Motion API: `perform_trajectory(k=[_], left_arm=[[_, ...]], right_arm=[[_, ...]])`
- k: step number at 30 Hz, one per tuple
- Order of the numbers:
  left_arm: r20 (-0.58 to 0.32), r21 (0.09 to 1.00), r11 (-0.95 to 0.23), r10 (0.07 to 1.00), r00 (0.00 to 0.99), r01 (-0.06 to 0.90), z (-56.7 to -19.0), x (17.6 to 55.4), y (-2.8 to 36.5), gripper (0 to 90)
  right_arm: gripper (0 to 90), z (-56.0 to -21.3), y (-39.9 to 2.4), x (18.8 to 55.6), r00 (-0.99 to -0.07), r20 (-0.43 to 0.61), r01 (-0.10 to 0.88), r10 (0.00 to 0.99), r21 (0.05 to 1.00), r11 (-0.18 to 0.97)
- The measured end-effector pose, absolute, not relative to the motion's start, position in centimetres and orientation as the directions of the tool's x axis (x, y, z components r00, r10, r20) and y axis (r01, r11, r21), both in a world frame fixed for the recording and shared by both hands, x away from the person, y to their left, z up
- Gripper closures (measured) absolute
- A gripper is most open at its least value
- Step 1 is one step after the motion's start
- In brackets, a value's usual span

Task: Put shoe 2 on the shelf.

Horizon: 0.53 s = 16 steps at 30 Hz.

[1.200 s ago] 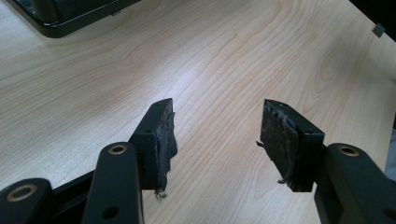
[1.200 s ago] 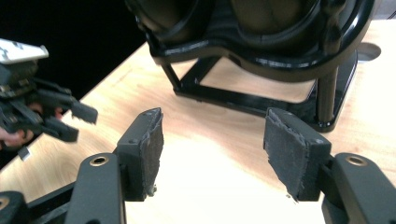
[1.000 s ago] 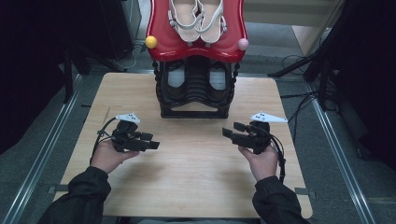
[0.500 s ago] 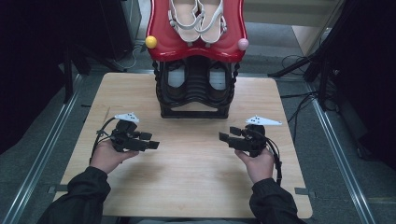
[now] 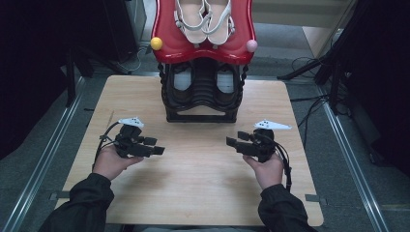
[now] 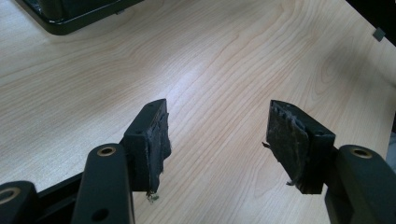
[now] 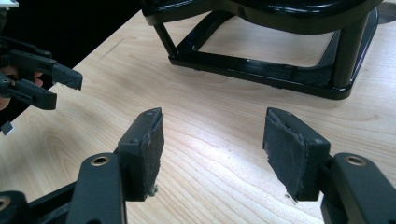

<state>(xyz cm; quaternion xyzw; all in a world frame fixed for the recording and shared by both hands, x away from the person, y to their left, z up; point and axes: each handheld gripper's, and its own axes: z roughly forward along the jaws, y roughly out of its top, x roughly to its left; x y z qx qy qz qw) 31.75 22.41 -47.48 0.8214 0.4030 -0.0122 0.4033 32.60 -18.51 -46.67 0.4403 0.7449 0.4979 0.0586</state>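
High view alone shows white sandals; both grippers' jaws spread, empty

Pale wood-grain tabletop, squarish with rounded corners, lit brightest near its middle. At the far edge, centred, stands a black shoe rack, its base frame flat on the wood, a pair of dark shoes on its lower level and a red tray on top with white sandals. Bare wood left, right and near of the rack. Grey floor with metal rails along both sides.
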Motion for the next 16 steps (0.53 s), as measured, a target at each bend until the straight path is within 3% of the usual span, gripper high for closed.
perform_trajectory(k=[16], left_arm=[[-0.341,0.635,-0.349,0.674,0.655,0.689,-48.03,31.93,22.06,36.9]], right_arm=[[39.6,-47.23,-17.95,32.81,-0.613,0.354,0.621,0.706,0.769,0.153]])
